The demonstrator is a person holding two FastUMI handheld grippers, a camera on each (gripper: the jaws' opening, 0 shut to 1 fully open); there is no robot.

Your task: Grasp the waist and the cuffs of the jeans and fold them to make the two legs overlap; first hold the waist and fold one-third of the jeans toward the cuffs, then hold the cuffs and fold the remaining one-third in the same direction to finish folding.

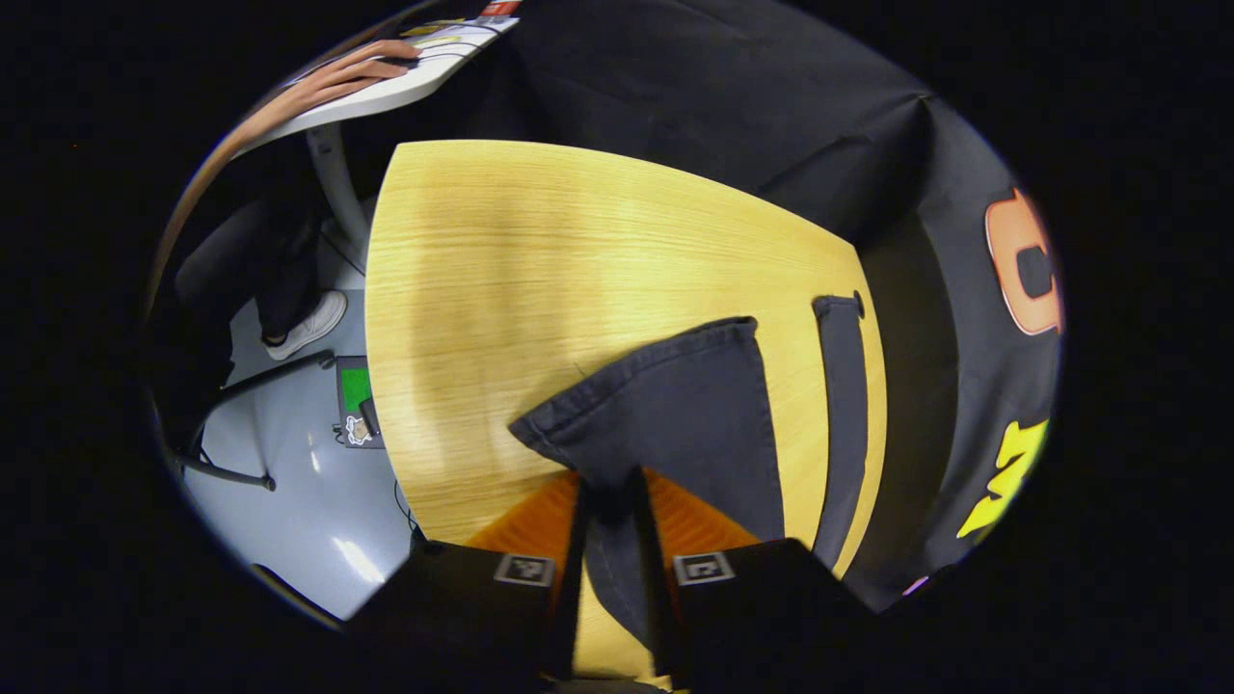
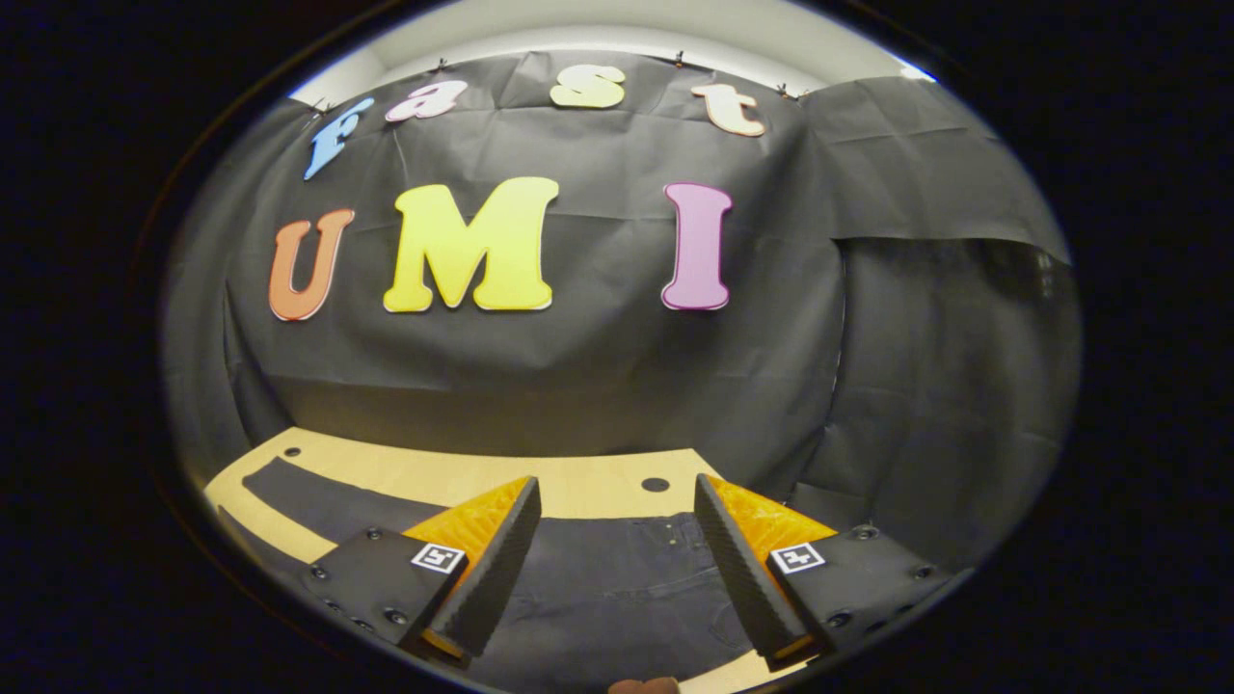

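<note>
In the left gripper view the dark jeans' cuff is lifted over the wooden table, and my left gripper is shut on its cloth. The other leg lies flat as a narrow strip by the table's right edge. In the right gripper view my right gripper stands open low over the jeans' waist end, which lies flat on the table. Nothing is between its fingers. One leg stretches away to the left.
The booth's black cloth wall hangs right behind the table. A round hole sits in the tabletop near the waist. Left of the table the grey floor holds a chair base and a small green item. A person's arm rests on a white desk.
</note>
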